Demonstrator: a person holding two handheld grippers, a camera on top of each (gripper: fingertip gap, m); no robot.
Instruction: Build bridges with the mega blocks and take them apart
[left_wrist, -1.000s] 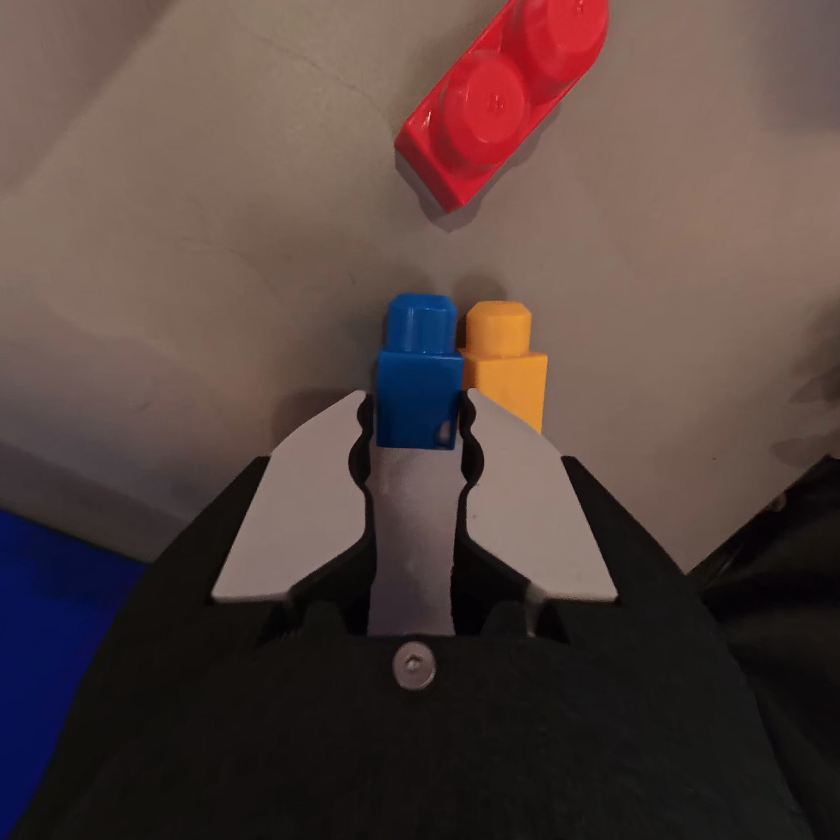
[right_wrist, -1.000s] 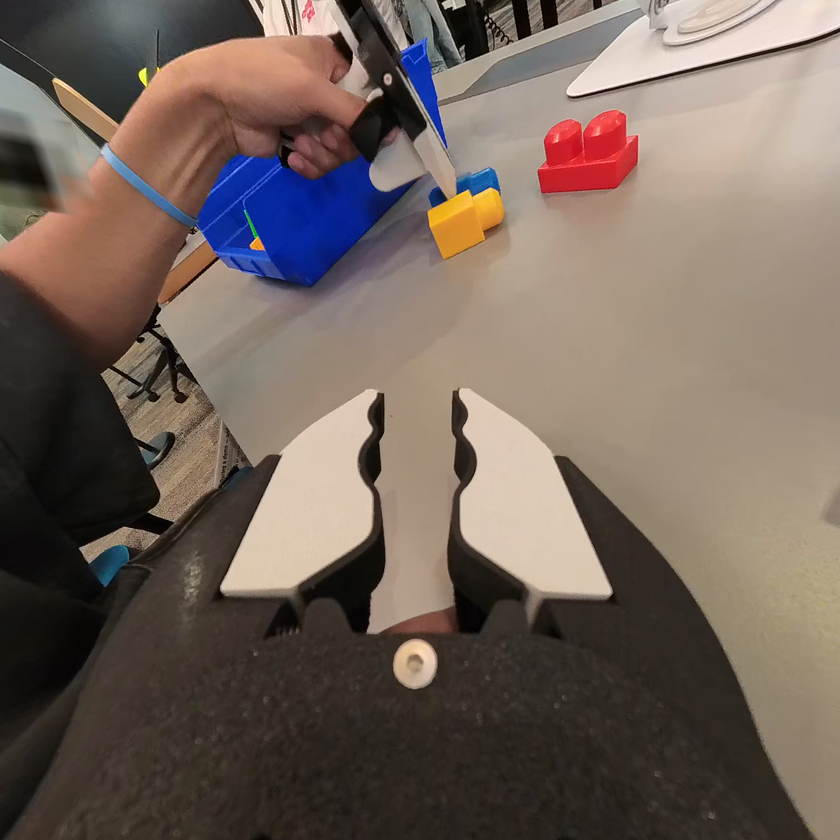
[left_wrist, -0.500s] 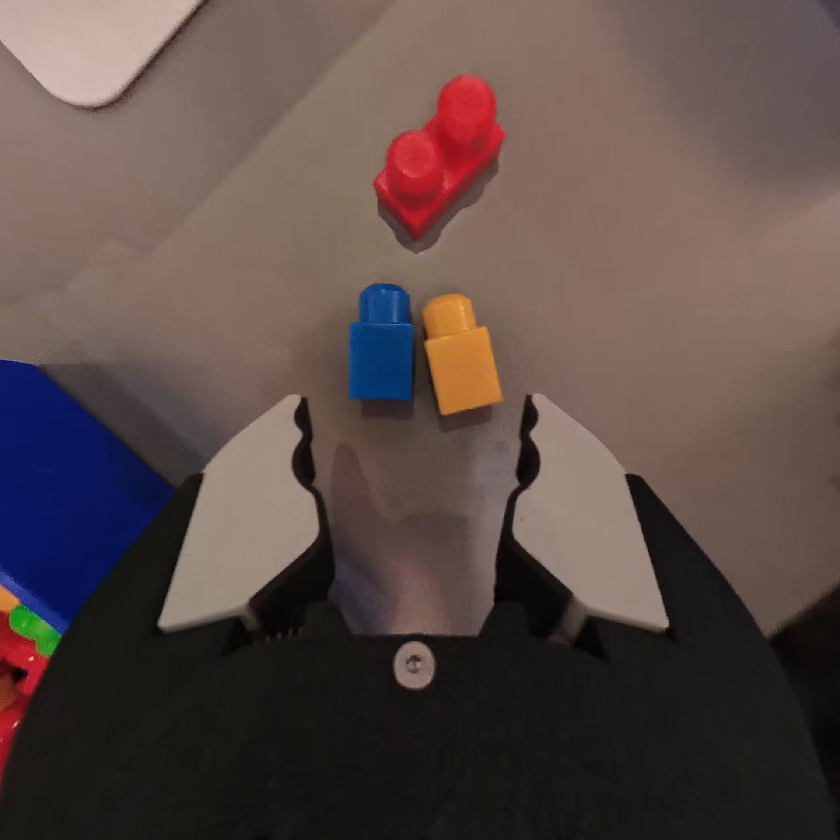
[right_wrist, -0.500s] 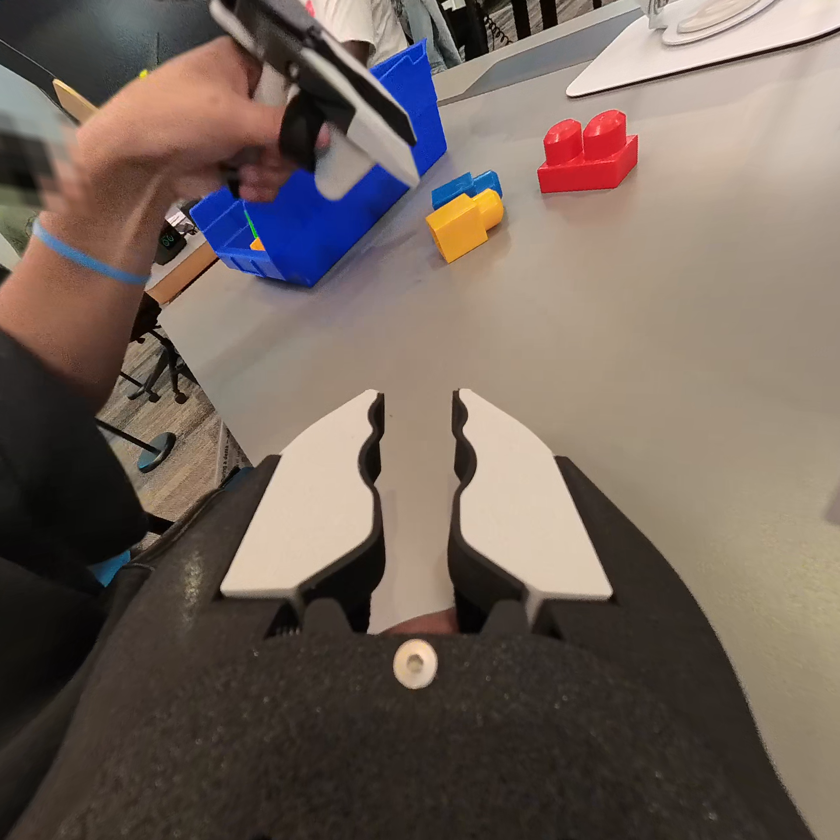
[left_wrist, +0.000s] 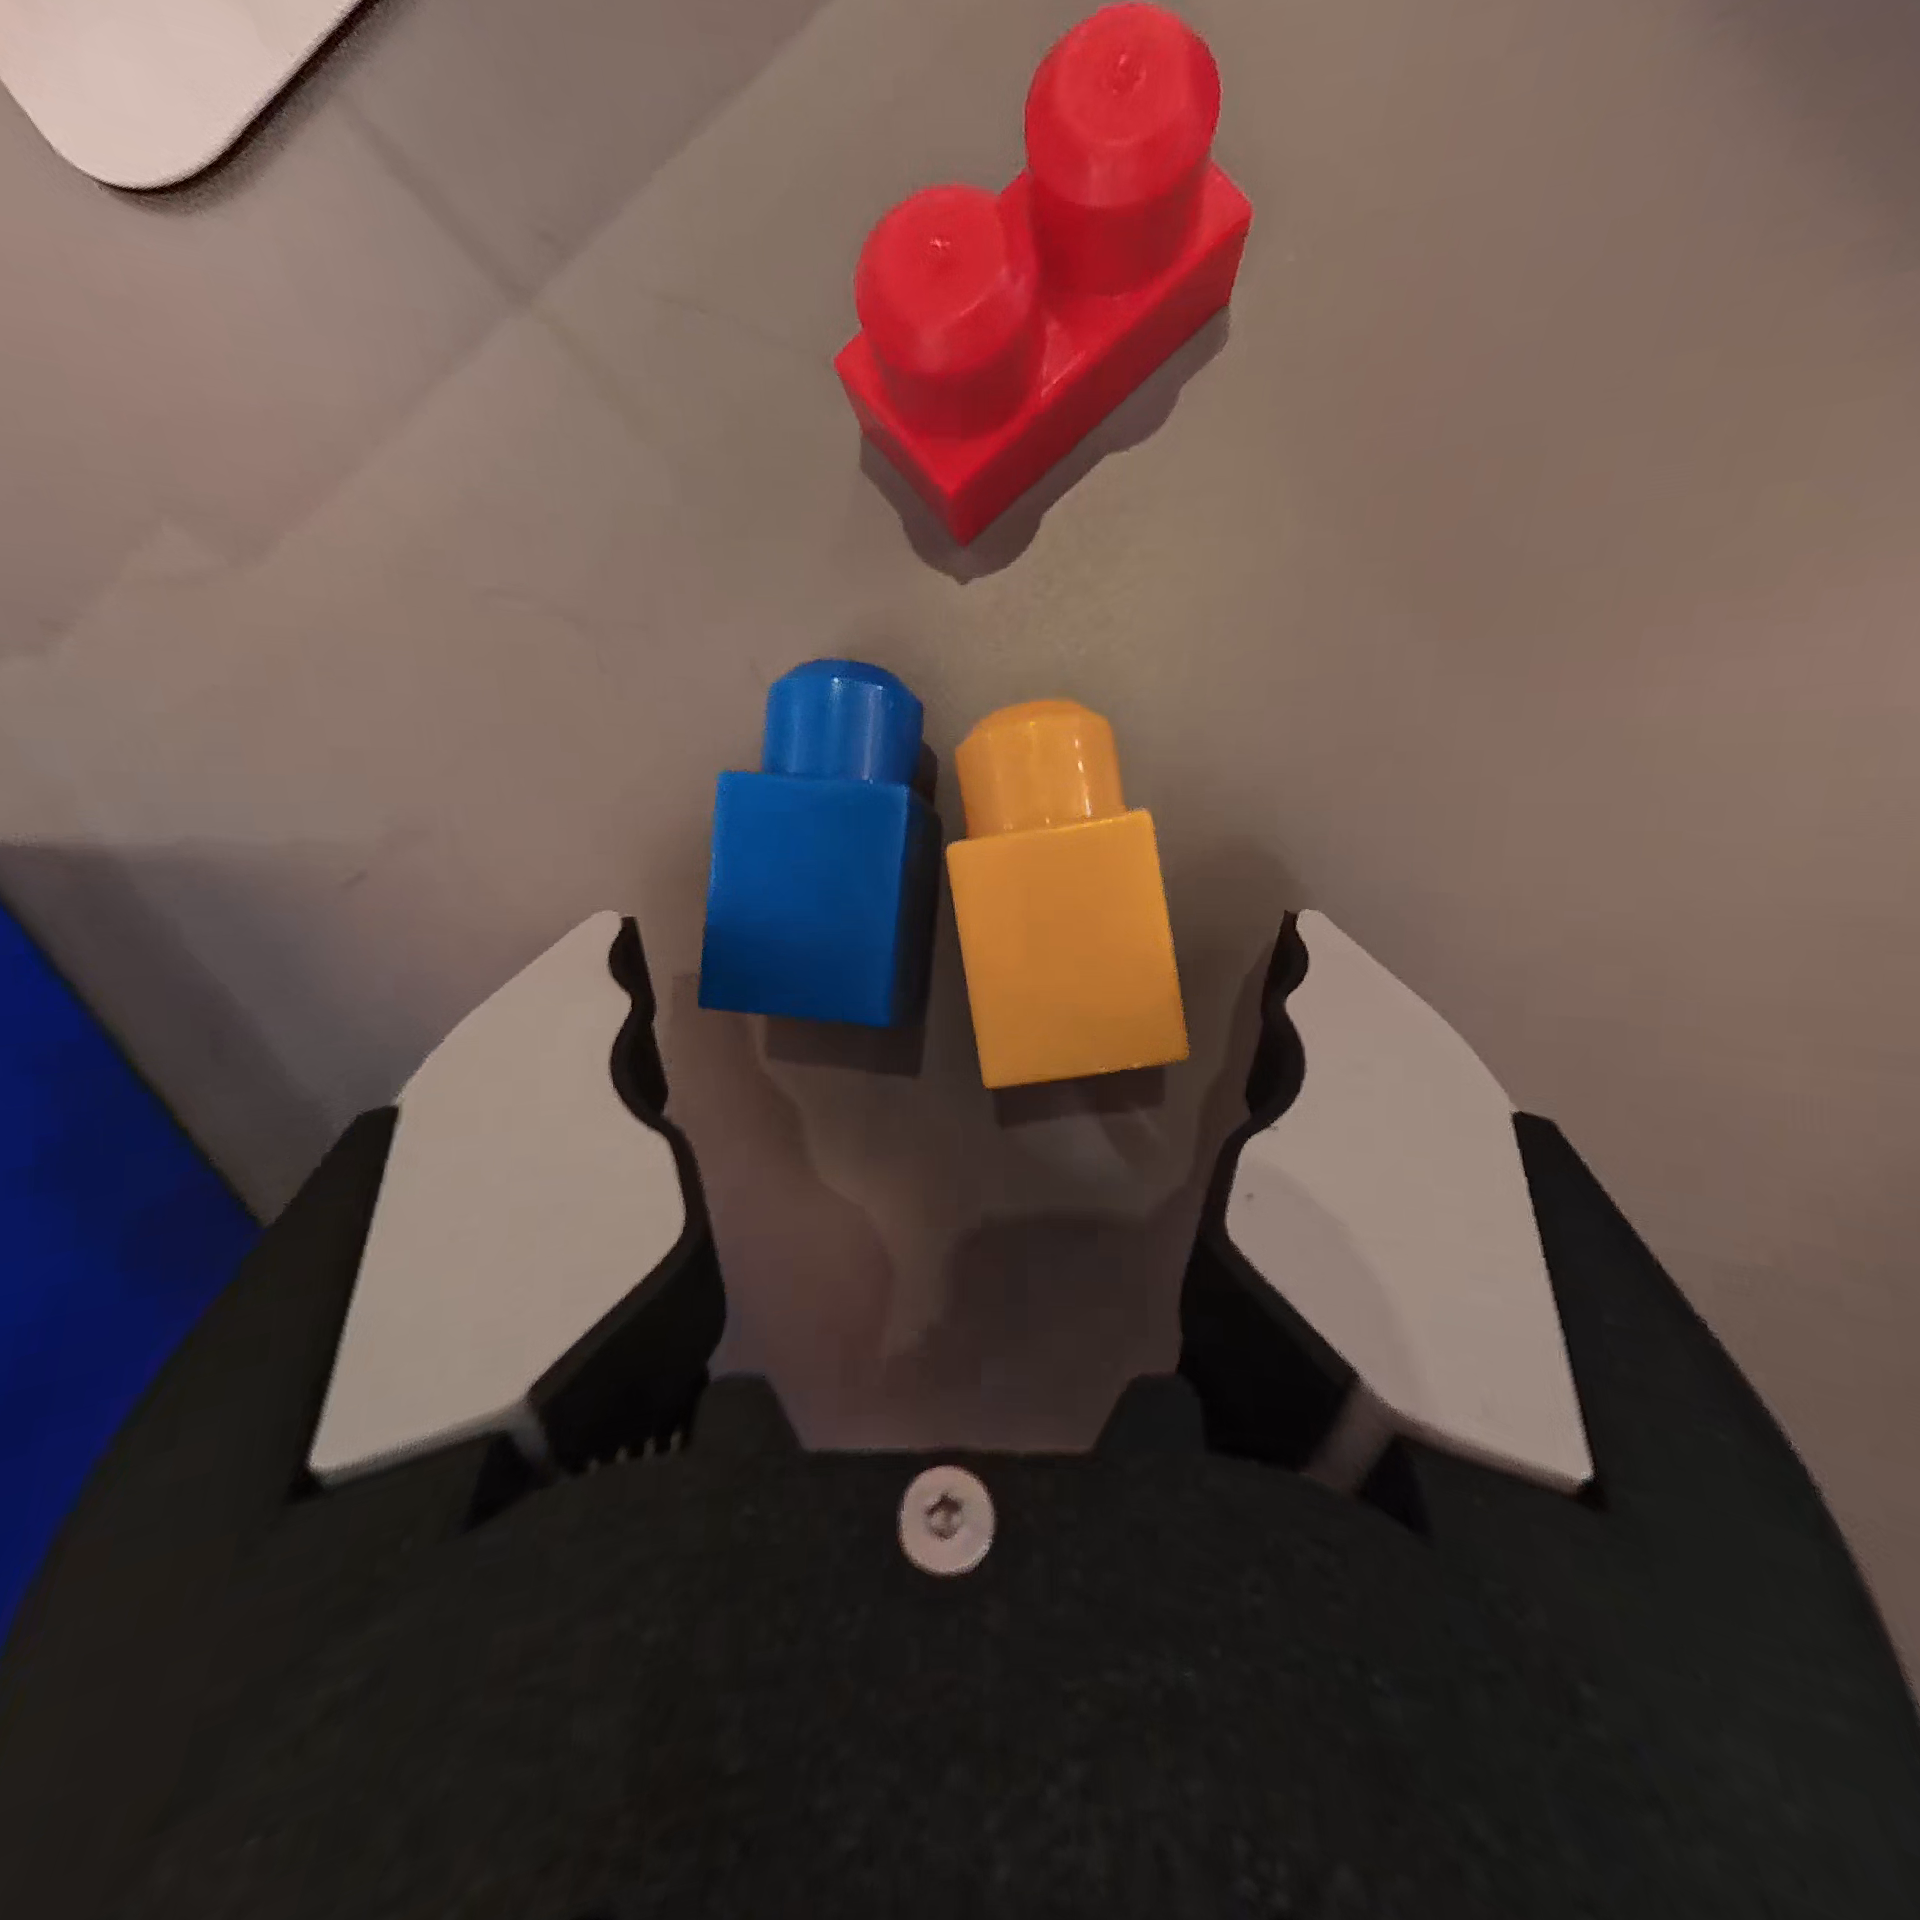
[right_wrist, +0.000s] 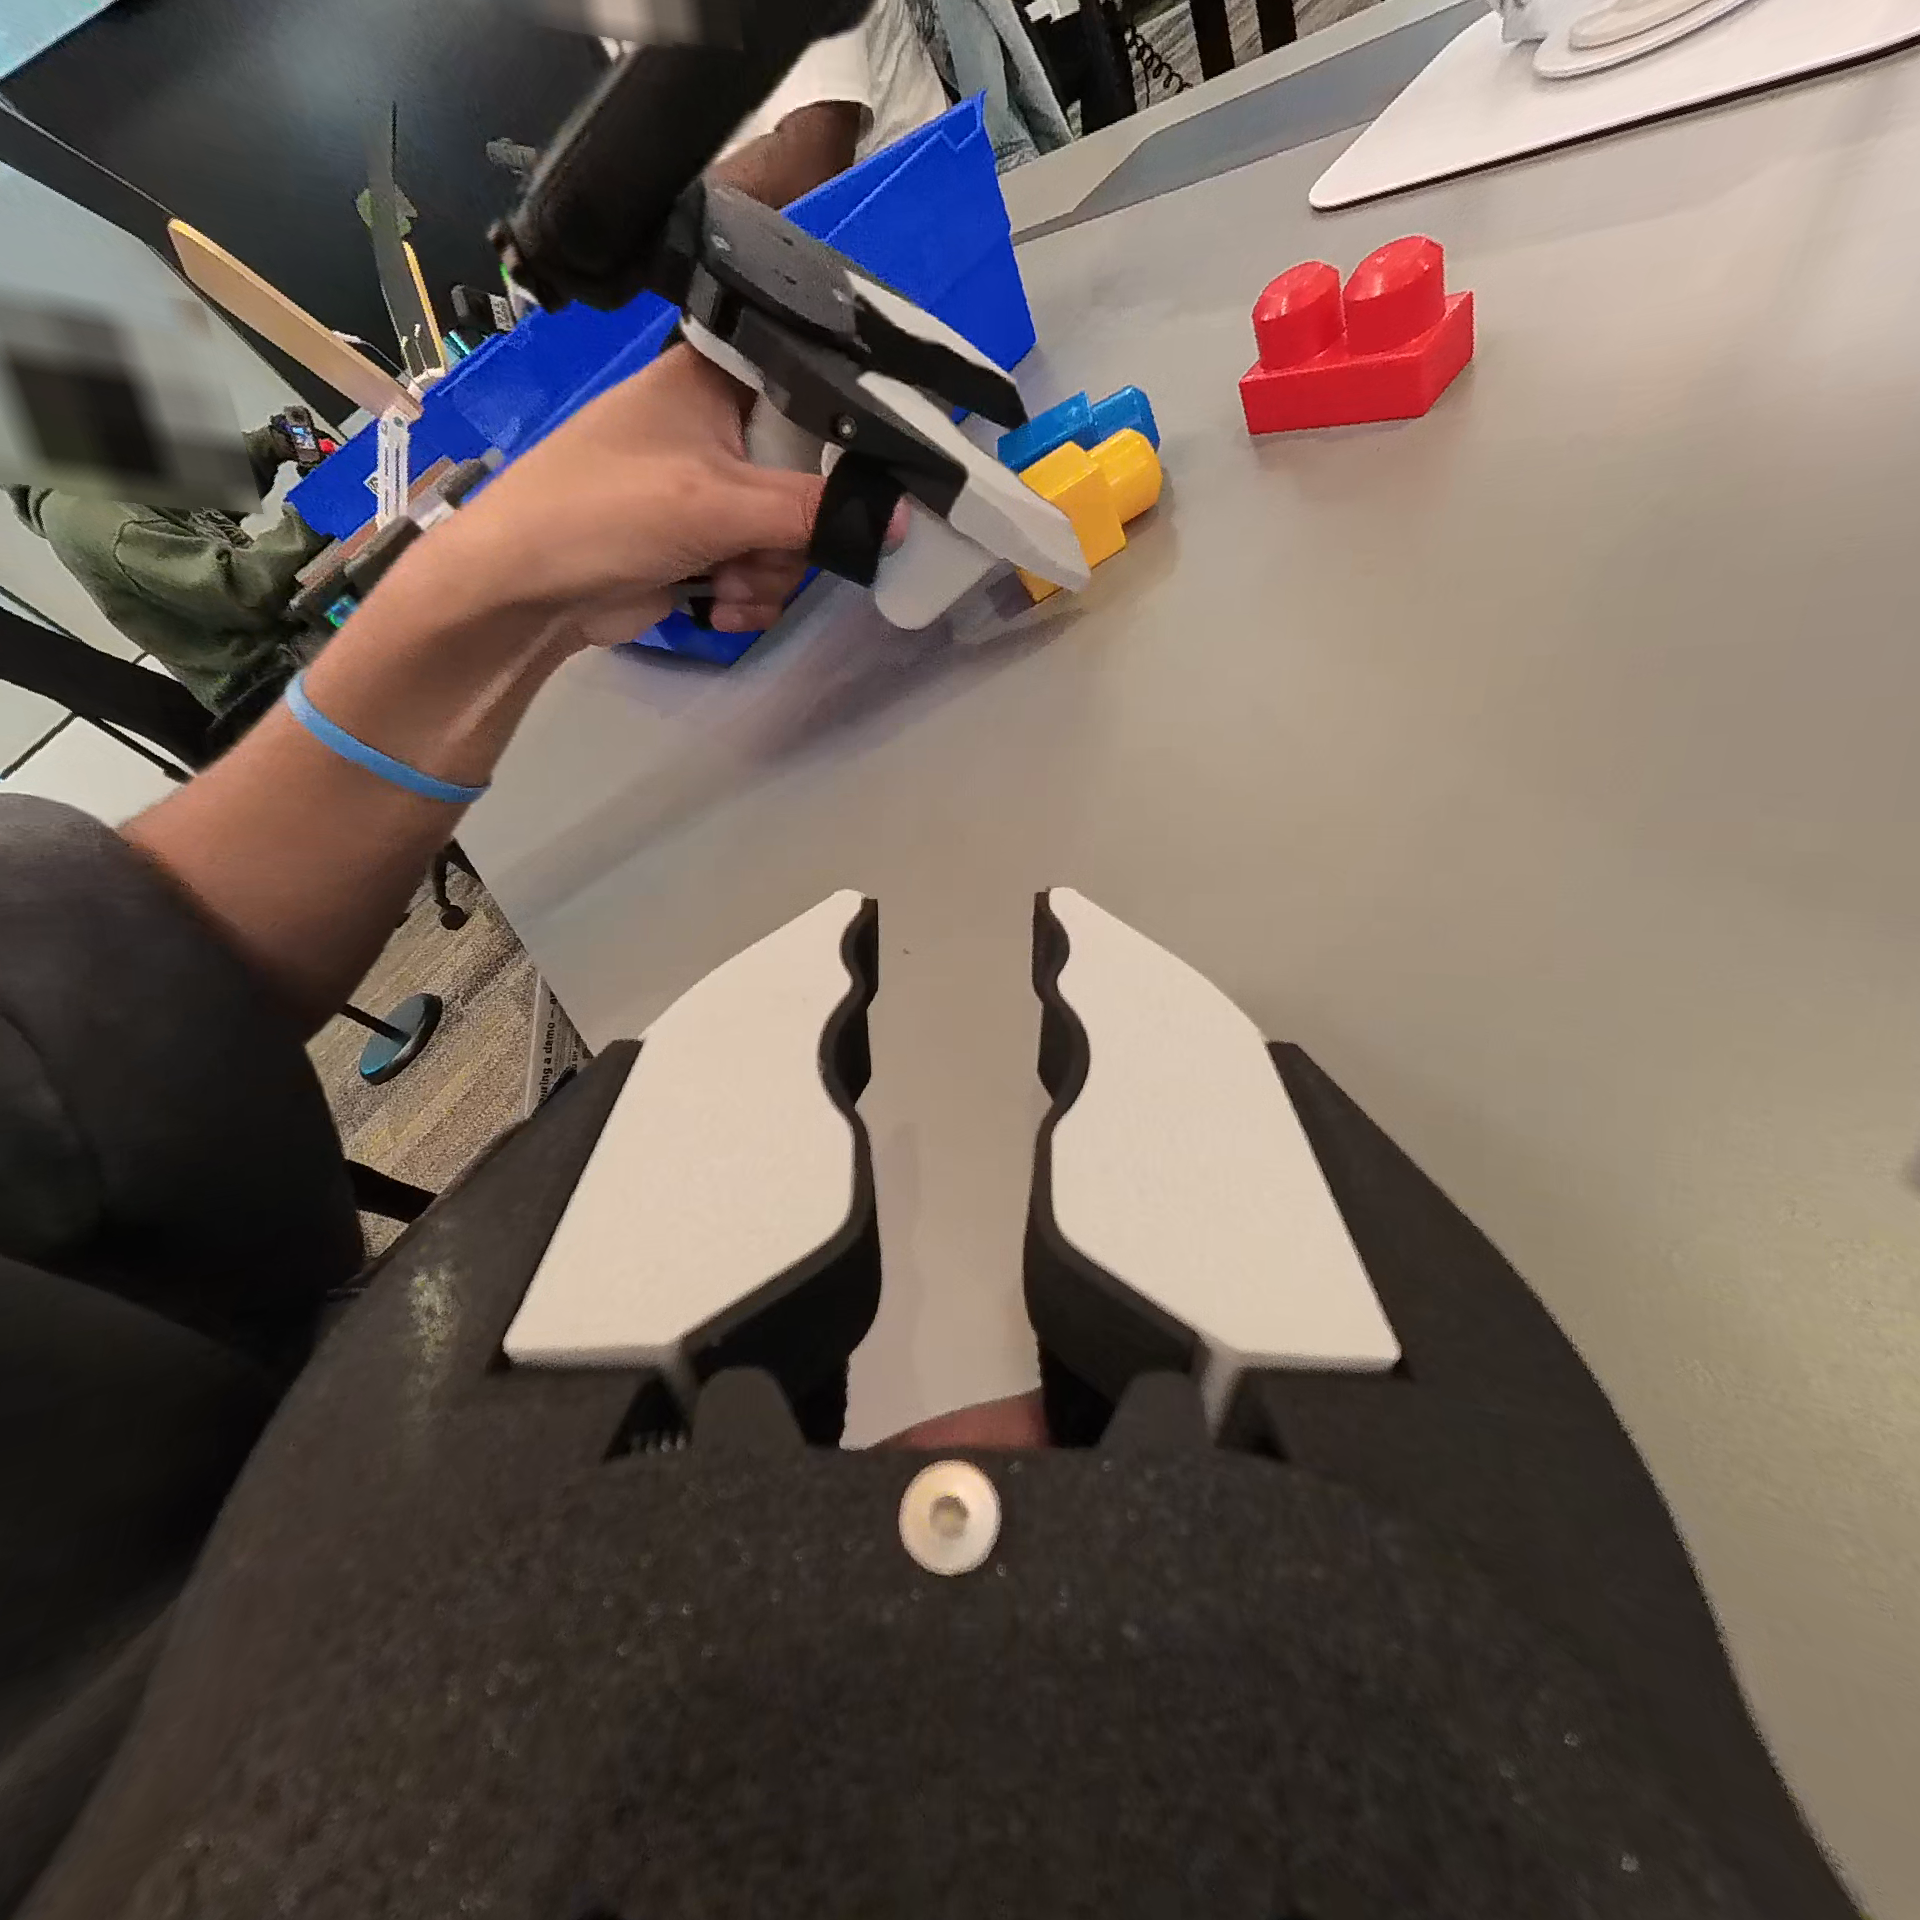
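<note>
left wrist view looks down on the grey table. the left gripper has its two fingers spread wide apart and holds nothing. just past its tips lie two small blocks on their sides, each with one bump pointing away. the blue block is on the left and the yellow block is on the right, and they lie side by side, touching or very nearly so. both sit in front of the gap of the gripper, not between the fingers. farther off stands the red block with two bumps on top, upright and turned at a slant, well apart from the other two. a blue bin shows at the left edge, and a white mat peeks in at the top left corner. right wrist view shows the right gripper low over the near part of the table, far from the blocks. its fingers have a small gap between them with nothing inside, so it is a little open and empty. across the table a hand with a blue band on the wrist holds the left gripper just over the yellow block and blue block, with the blue bin behind it. the red block stands alone to the right.
</note>
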